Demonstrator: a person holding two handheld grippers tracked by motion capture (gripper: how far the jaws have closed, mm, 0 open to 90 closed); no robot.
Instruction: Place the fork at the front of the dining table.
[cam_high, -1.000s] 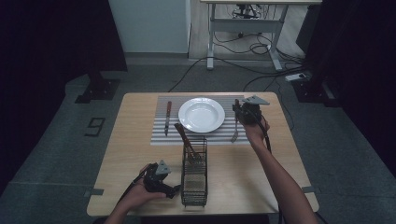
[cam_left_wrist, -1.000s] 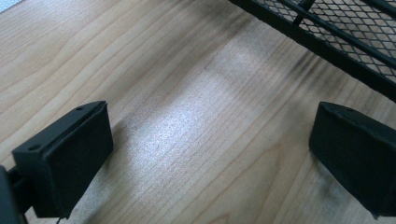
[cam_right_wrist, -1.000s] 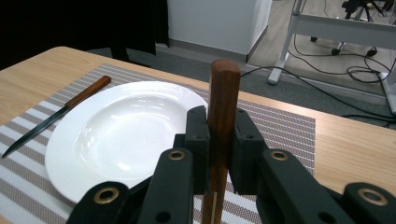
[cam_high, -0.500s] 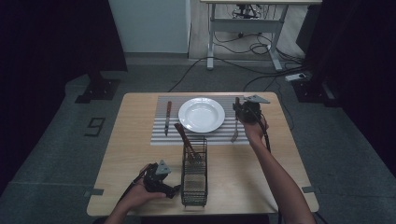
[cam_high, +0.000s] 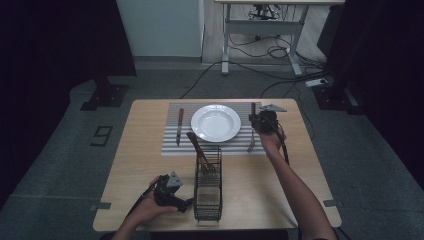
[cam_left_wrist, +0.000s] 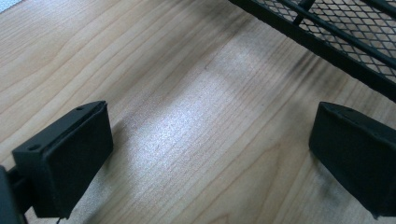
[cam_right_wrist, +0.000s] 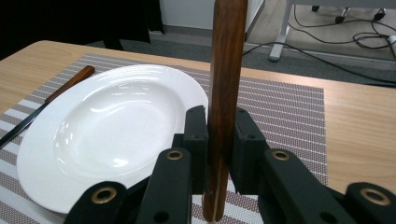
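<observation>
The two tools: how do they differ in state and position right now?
The left tool is open with nothing between its jaws, while the right tool is shut on a wooden-handled utensil. The left sits low on the table beside the wire basket; the right is over the striped placemat beside the white plate. Both are hand-held.

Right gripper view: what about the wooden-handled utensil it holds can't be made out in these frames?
- The wooden handle: its top is cut off by the frame edge and its working end sits below the right tool.
- High view: the same utensil is too small to identify; the tool and hand cover part of it.
</observation>
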